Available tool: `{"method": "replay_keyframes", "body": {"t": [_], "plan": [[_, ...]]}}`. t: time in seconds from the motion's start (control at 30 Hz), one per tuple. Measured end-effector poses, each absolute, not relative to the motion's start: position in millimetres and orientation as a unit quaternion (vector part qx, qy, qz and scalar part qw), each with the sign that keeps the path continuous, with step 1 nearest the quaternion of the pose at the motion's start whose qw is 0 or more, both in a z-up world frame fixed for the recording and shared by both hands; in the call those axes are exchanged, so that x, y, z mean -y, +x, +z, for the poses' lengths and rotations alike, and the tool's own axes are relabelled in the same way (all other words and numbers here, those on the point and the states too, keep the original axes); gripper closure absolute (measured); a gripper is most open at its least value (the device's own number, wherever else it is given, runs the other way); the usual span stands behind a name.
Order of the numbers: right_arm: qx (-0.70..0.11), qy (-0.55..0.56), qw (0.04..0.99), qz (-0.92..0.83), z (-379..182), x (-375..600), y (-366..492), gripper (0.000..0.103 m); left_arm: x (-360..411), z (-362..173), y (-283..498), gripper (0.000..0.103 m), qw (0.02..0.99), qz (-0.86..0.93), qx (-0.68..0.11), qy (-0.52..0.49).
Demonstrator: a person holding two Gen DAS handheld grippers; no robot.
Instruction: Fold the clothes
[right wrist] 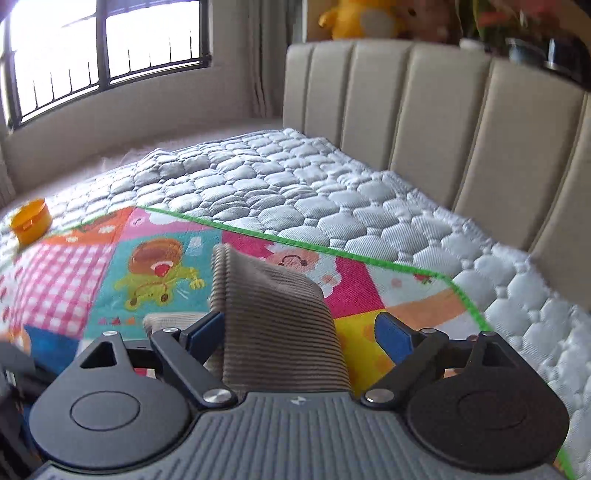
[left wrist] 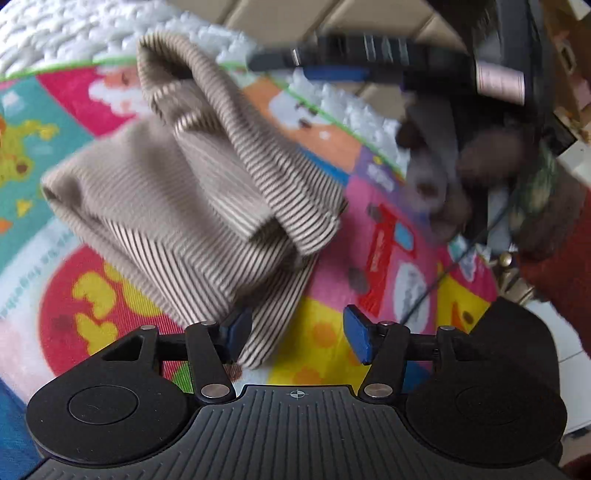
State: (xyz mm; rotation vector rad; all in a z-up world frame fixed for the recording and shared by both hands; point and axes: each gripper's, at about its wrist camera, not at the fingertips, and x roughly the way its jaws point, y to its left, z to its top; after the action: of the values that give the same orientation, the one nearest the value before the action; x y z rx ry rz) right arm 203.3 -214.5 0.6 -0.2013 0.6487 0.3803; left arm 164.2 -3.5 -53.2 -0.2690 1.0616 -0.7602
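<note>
Striped garment (left wrist: 192, 192) | no legible label | left claw (left wrist: 299, 334) agape | right claw (right wrist: 301, 334) agape

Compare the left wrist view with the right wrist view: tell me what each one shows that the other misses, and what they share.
Only the left wrist view shows the right gripper from outside, blurred, with the hand holding it, and the left gripper with its jaws apart.

Only the right wrist view shows the window, the padded headboard, an orange container and a yellow plush toy.

Both show the striped brown garment on the colourful cartoon mat over the quilted white mattress.
</note>
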Motion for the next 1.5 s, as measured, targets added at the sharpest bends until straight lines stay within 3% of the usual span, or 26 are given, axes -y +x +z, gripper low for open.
{"method": "replay_keyframes", "body": {"t": [0.07, 0.17, 0.33, 0.43, 0.47, 0.5, 0.6, 0.73, 0.83, 0.9, 1.0, 1.17, 1.23, 1.27, 1.3, 1.33, 1.37, 1.43, 1.5], "plan": [[-0.272, -0.16, 0.932, 0.177, -8.5, 197.8, 171.8, 0.014, -16.3, -42.7, 168.0, 0.033, 0.807, -0.313, -0.475, -0.161], [-0.272, -0.187, 0.93, 0.164, -28.6, 168.3, 156.5, 0.014, -39.3, -41.8, 183.4, 0.036, 0.83, -0.201, -0.475, -0.213], [-0.29, -0.287, 0.908, 0.097, -79.4, 128.2, 165.2, 0.014, -29.1, -58.1, 200.8, 0.044, 0.847, -0.112, -0.483, -0.193], [-0.286, -0.312, 0.902, 0.087, -87.1, 139.6, 164.5, 0.014, -29.8, -73.6, 203.0, 0.057, 0.841, -0.117, -0.498, -0.175], [-0.287, -0.309, 0.902, 0.09, -85.9, 145.1, 164.5, 0.027, -32.2, -77.4, 203.2, 0.059, 0.837, -0.123, -0.501, -0.181], [-0.292, -0.308, 0.9, 0.098, -83.9, 148.2, 165.2, 0.05, -33.4, -80.8, 202.6, 0.064, 0.834, -0.129, -0.502, -0.187], [-0.284, -0.318, 0.897, 0.115, -69.1, 149.5, 162.7, 0.069, -38.8, -86.8, 203.8, 0.069, 0.826, -0.143, -0.505, -0.206], [-0.262, -0.306, 0.895, 0.19, -24.7, 140.9, 133.2, 0.079, -49.9, -98.6, 208.2, 0.07, 0.805, -0.156, -0.515, -0.25], [-0.28, -0.334, 0.87, 0.232, -42.7, 120.0, 115.7, 0.082, -54.6, -104.5, 210.8, 0.07, 0.793, -0.16, -0.52, -0.274], [-0.295, -0.349, 0.85, 0.26, -59.5, 108.4, 105.5, 0.098, -58.2, -104.3, 211.0, 0.07, 0.788, -0.162, -0.52, -0.287], [-0.288, -0.386, 0.832, 0.276, -83.0, 92.6, 89.6, 0.098, -75.5, -97.0, 207.5, 0.07, 0.786, -0.157, -0.506, -0.319], [-0.242, -0.385, 0.853, 0.257, -63.8, 98.0, 83.7, 0.094, -92.3, -75.4, 201.5, 0.067, 0.81, -0.148, -0.469, -0.32], [-0.224, -0.37, 0.871, 0.234, -50.3, 108.7, 86.1, 0.075, -85.2, -69.9, 200.0, 0.067, 0.815, -0.161, -0.463, -0.31], [-0.218, -0.36, 0.877, 0.231, -42.9, 117.4, 85.6, 0.051, -80.3, -67.0, 198.2, 0.066, 0.819, -0.169, -0.458, -0.303], [-0.212, -0.349, 0.884, 0.228, -35.4, 126.0, 85.1, 0.035, -75.3, -63.8, 196.5, 0.066, 0.823, -0.179, -0.45, -0.295], [-0.207, -0.338, 0.89, 0.225, -28.0, 134.7, 84.5, 0.033, -70.9, -59.0, 195.2, 0.063, 0.828, -0.192, -0.441, -0.29], [-0.199, -0.316, 0.904, 0.209, -20.1, 149.2, 87.4, 0.031, -67.6, -52.3, 194.3, 0.059, 0.83, -0.21, -0.428, -0.29], [-0.182, -0.272, 0.928, 0.176, -4.2, 178.3, 93.3, 0.024, -59.3, -37.3, 194.0, 0.028, 0.827, -0.238, -0.406, -0.306], [-0.17, -0.219, 0.951, 0.134, 7.4, 208.7, 100.8, 0.014, -43.6, -23.6, 199.1, 0.009, 0.823, -0.252, -0.397, -0.319]]}}
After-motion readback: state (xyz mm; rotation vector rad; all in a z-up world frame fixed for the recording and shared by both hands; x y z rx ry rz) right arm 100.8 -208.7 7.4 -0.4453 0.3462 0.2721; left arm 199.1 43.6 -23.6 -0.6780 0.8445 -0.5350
